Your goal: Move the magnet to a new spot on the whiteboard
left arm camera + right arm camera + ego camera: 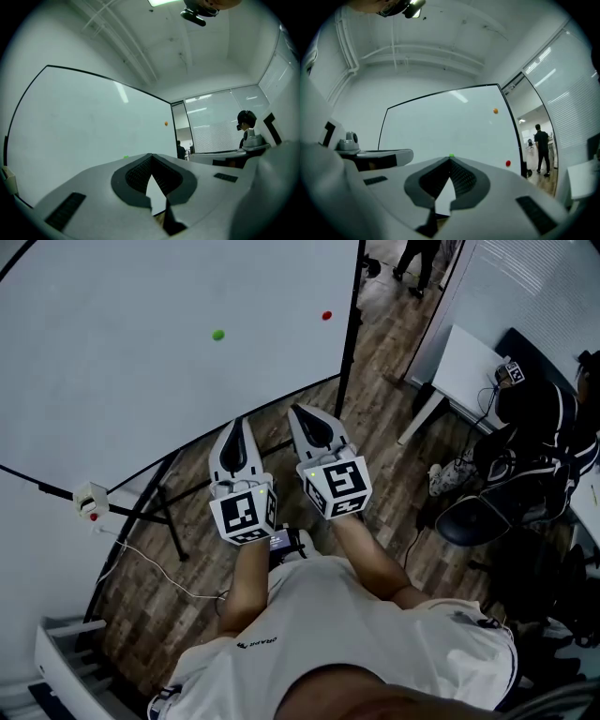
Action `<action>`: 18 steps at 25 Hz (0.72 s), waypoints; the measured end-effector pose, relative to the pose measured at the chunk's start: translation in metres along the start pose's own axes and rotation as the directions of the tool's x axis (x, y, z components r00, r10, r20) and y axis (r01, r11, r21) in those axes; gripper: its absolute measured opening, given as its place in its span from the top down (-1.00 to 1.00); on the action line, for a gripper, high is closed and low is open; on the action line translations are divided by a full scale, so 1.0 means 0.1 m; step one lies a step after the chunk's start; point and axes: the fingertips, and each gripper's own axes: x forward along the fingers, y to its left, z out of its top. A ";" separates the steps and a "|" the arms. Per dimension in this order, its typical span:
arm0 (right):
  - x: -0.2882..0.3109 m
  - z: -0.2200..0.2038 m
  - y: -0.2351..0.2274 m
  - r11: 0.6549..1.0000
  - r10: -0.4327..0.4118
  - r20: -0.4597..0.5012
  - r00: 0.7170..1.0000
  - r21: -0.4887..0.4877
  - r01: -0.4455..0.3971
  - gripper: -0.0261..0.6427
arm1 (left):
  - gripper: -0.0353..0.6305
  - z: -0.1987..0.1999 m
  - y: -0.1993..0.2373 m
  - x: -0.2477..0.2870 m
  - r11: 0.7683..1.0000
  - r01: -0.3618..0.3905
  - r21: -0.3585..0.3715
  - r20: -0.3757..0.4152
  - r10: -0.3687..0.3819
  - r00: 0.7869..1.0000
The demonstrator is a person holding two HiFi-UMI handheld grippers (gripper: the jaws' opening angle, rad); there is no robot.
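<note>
The whiteboard (122, 381) stands ahead and to the left. On it a green magnet (217, 335) sits near the middle and a red magnet (326, 315) close to the right edge. An orange magnet (495, 111) shows higher up in the right gripper view, with the red magnet (507, 163) below it and the green magnet (451, 155) just over the jaw tips. Both grippers are held side by side, short of the board and pointing at it. The left gripper (235, 422) is shut and empty, and so is the right gripper (296, 411).
A black stand post (349, 334) runs down the board's right edge, with legs and a white cable (159, 568) on the wood floor. A small white box (91, 498) hangs at the board's lower left. A seated person (534, 437) and a white table (469, 362) are at the right.
</note>
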 end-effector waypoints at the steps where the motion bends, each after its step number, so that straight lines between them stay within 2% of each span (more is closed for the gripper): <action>1: 0.05 0.02 -0.02 1.000 0.007 0.003 1.000 -0.002 -0.007 0.88 | 0.89 0.02 0.01 0.06 1.000 -0.005 0.005 0.004 0.004 1.000; 5: 0.19 0.12 -0.11 1.000 0.018 0.021 1.000 -0.003 -0.018 0.88 | 0.89 0.11 0.01 0.24 1.000 -0.014 0.019 0.022 0.014 1.000; 12: 0.67 -0.07 -0.38 1.000 0.026 -0.004 1.000 0.014 -0.026 0.88 | 0.89 -0.13 0.20 0.72 0.999 -0.046 0.021 -0.010 0.047 0.999; 16: 1.13 -0.12 -0.46 0.998 0.056 -0.025 0.998 0.019 -0.056 0.89 | 0.89 -0.20 0.44 1.04 0.996 -0.090 0.022 -0.029 0.091 0.995; 18: 1.25 -0.13 -0.56 0.996 0.083 -0.022 0.996 0.026 -0.082 0.88 | 0.89 -0.23 0.43 1.16 0.993 -0.116 0.032 -0.035 0.117 0.993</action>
